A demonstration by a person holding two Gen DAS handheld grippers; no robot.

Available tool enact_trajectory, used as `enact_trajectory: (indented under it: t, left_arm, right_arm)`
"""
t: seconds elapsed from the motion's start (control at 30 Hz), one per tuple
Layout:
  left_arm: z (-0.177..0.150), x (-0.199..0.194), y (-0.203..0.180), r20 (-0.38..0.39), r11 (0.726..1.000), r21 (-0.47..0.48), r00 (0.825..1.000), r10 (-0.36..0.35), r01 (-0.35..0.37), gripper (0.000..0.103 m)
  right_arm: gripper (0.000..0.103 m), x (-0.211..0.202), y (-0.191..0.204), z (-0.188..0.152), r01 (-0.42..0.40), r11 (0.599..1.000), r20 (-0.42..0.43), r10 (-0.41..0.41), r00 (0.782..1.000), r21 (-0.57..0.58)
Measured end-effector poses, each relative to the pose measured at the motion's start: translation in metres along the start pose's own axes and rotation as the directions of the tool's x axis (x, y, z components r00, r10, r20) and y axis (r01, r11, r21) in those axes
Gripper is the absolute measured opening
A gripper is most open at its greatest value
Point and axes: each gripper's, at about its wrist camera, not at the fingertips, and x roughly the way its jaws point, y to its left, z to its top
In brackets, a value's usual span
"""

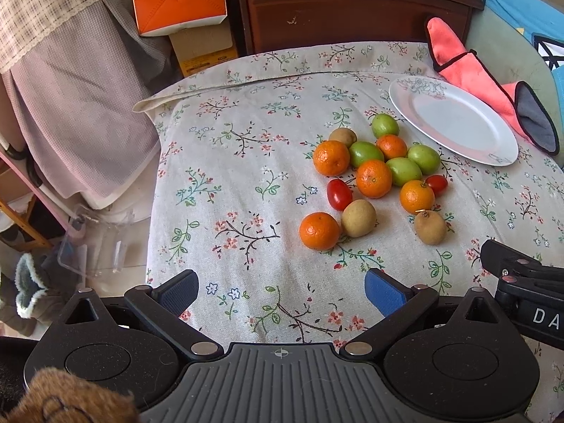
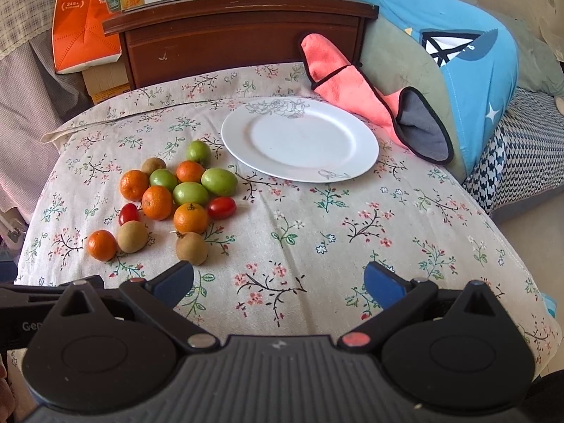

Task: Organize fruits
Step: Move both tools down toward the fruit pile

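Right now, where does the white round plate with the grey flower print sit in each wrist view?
Left wrist view: the white round plate is at upper right, beyond the fruit pile.
Right wrist view: the plate is at upper centre, right of the fruit.
Shared landmark: the pink oven mitt lies just behind the plate's right side.

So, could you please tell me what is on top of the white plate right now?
Nothing: the white plate shows only bare surface and a printed grey flower pattern near its rim. All the fruits lie beside it on the floral tablecloth. What is under the plate is covered.
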Motion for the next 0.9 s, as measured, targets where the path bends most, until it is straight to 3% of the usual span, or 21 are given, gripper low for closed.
enact_trajectory:
  t: [0.37, 0.53, 0.73, 0.9]
  left_arm:
    - [-0.001, -0.012, 0.032, 0.039, 0.998, -0.033, 0.998, -0.051, 0.053, 0.101]
    - [-0.001, -0.008, 0.041, 0.027, 0.998, -0.036, 0.998, -0.05, 0.051, 0.101]
    - [-0.003, -0.011, 0.038, 0.063, 0.994, 0.077, 0.994, -0.086, 0.081, 0.1]
    - [0.003, -0.003, 0.041, 0.071, 0.988, 0.119, 0.992, -0.103, 0.094, 0.099]
  right_arm:
    - [0.1, -0.011, -0.028, -0.006, -0.129, 0.992, -0.01, 0.13, 0.992, 0.012]
    - [0.089, -0.015, -0.035, -0.007, -0.201, 0.979, -0.004, 0.201, 0.98, -0.025]
    - [0.075, -0.013, -0.042, 0.005, -0.311, 0.948, -0.014, 0.31, 0.95, -0.073]
    - [0.066, 0.0, -0.041, 0.012, -0.348, 0.928, -0.03, 0.347, 0.937, -0.136]
